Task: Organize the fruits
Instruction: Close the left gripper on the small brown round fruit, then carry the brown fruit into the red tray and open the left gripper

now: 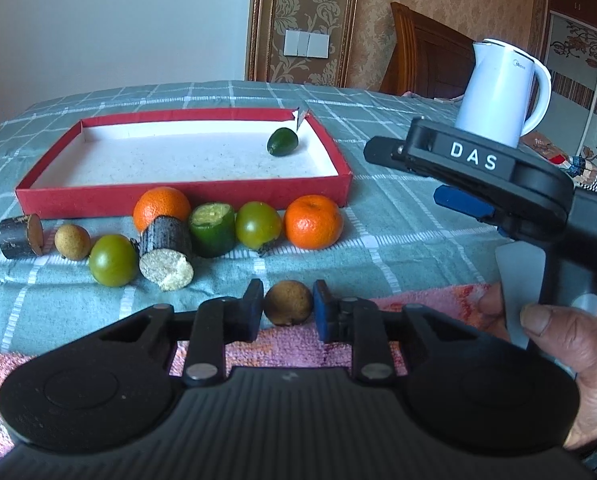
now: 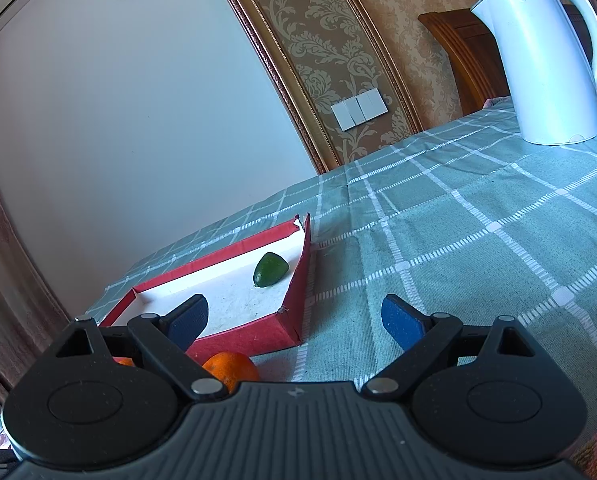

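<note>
My left gripper [image 1: 288, 305] is shut on a small brown longan [image 1: 288, 303], held low over the pink towel [image 1: 298, 344]. A red box [image 1: 186, 196] with a white floor holds one small green fruit [image 1: 282, 141]. In front of the box lie two oranges [image 1: 313, 222], two green tomatoes [image 1: 113, 260], a second longan [image 1: 72, 241], a cut green piece [image 1: 212, 229] and two dark cane pieces [image 1: 165, 252]. My right gripper [image 2: 294, 320] is open and empty, above the cloth right of the box [image 2: 258, 336]; it also shows in the left wrist view [image 1: 478, 168].
A white electric kettle [image 1: 502, 92] stands on the checked green cloth [image 1: 398, 220] at the back right; it also shows in the right wrist view [image 2: 550, 60]. A wall and a wooden headboard lie behind the table.
</note>
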Action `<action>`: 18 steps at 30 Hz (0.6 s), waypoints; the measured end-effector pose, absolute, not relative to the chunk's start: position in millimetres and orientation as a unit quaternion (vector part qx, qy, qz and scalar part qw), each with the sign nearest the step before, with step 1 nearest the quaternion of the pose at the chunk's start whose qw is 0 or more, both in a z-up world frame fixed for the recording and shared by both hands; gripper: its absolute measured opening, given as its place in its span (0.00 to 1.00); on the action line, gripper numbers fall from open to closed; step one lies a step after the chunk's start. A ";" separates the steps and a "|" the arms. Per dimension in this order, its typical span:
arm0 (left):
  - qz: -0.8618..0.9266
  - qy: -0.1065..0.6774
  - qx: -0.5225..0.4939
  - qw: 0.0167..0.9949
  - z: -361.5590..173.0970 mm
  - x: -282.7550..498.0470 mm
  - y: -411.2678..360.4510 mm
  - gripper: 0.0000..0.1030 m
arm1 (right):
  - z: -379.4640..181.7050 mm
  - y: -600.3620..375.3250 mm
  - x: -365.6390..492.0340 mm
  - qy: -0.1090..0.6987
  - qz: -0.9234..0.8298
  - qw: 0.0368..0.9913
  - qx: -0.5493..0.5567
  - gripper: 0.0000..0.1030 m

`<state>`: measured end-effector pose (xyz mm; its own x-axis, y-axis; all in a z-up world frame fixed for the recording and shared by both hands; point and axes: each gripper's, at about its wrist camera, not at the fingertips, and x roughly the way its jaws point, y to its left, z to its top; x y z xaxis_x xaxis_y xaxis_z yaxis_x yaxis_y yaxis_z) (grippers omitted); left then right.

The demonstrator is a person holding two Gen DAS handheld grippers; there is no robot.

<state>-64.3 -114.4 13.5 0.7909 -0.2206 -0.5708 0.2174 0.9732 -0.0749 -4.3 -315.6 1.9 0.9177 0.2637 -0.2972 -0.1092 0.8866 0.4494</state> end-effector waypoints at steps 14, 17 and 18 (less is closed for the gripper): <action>-0.001 0.236 0.016 0.972 59.7 7.9 -44.5 0.23 | 0.8 -316.4 -3.9 0.179 0.097 0.955 0.216 0.91; 0.032 0.241 0.018 0.970 56.4 33.4 -26.0 0.23 | -0.3 -316.7 -3.5 0.181 0.095 0.955 0.215 0.92; 0.036 0.243 0.018 0.969 54.8 38.9 -21.7 0.23 | -0.5 -316.7 -3.5 0.182 0.095 0.955 0.215 0.92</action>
<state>38.9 -21.7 54.8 0.8793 0.0788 -0.4698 -0.0616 0.9968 0.0518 -3.5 -316.7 -0.5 0.9161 0.2589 -0.3060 -0.1029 0.8897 0.4447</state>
